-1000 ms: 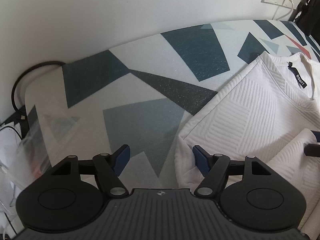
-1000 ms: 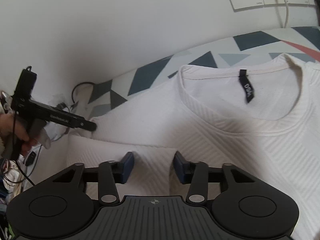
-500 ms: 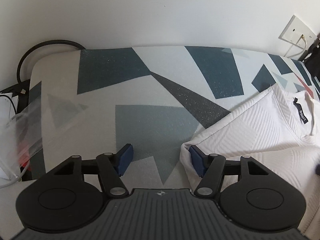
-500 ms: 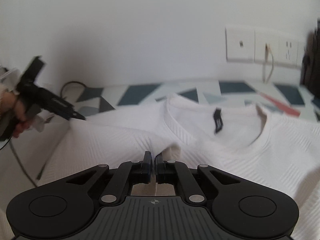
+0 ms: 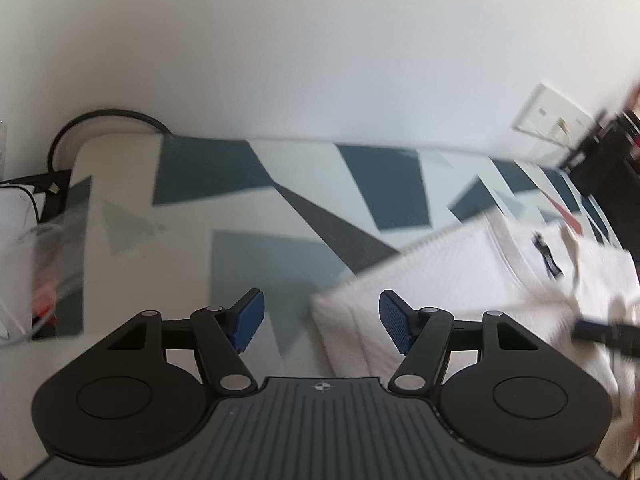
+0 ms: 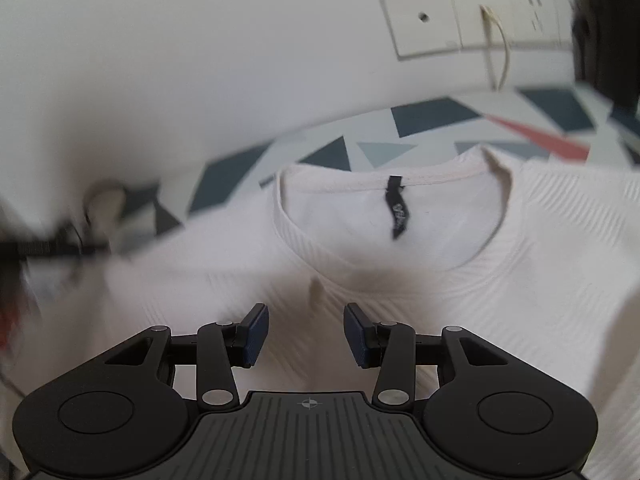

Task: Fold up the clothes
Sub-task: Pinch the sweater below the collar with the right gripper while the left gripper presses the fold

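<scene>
A white textured sweater (image 6: 460, 280) lies flat on a mat with a grey and blue geometric pattern (image 5: 248, 240), its collar and black neck label (image 6: 396, 208) towards the wall. My right gripper (image 6: 306, 332) hovers over the chest just below the collar. Its jaws are opening, with only flat cloth beneath and a small pucker of fabric (image 6: 316, 290) just ahead. My left gripper (image 5: 320, 316) stands open at the sweater's folded left edge (image 5: 344, 320), which reaches in between the pads without being pressed. Each gripper appears blurred at the edge of the other's view.
A white wall runs close behind the mat, with socket plates (image 6: 472, 20) and a plugged-in cable (image 6: 500, 48). A dark object (image 5: 608, 184) stands at the far right. A black cable loop (image 5: 104, 120) and a clear plastic bag (image 5: 36, 264) sit off the mat's left end.
The right gripper closed on a pinch of the sweater's fabric, then opened and let it drop. The left gripper swung away from the sweater towards the mat's left end, staying open.
</scene>
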Tool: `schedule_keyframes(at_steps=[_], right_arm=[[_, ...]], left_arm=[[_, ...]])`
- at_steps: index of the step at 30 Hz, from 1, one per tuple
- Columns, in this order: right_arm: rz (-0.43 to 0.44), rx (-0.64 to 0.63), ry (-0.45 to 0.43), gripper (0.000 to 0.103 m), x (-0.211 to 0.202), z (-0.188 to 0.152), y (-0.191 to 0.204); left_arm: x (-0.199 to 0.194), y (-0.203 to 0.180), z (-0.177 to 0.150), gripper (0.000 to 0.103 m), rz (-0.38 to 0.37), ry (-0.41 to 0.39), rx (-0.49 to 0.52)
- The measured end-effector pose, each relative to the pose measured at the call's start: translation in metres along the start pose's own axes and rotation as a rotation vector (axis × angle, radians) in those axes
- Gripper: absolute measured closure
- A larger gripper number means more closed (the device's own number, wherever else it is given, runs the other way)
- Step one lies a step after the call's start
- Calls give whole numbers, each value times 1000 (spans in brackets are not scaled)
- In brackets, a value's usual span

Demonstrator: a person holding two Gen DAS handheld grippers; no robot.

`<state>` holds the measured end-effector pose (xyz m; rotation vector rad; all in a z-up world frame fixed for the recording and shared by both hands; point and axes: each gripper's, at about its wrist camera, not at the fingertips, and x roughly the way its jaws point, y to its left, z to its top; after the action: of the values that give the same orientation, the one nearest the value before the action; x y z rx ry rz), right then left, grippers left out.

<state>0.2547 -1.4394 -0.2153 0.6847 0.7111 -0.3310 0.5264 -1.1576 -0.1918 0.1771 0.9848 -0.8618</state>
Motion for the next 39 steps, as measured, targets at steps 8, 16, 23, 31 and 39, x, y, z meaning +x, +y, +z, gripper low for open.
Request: schedule_keyframes(at_steps=[8,16,23,31,39], right_arm=[[144,247,98,74,28,14,-22],[81,3,181,89,27,9,6],[86,114,163,69,40,23,-6],[160,209,195,72,53,33,-18],[209,523,158,97,63,44,-48]], left_arm=[[-3,-31,-54,38,-26,100,77],[-16,-50,-86,37,15,125,57],[-36,-67,-112,33,72,66,-121],[-30,-76,-118,34,41,60,-99],[-35,-78,-129,63,60,46,-81]])
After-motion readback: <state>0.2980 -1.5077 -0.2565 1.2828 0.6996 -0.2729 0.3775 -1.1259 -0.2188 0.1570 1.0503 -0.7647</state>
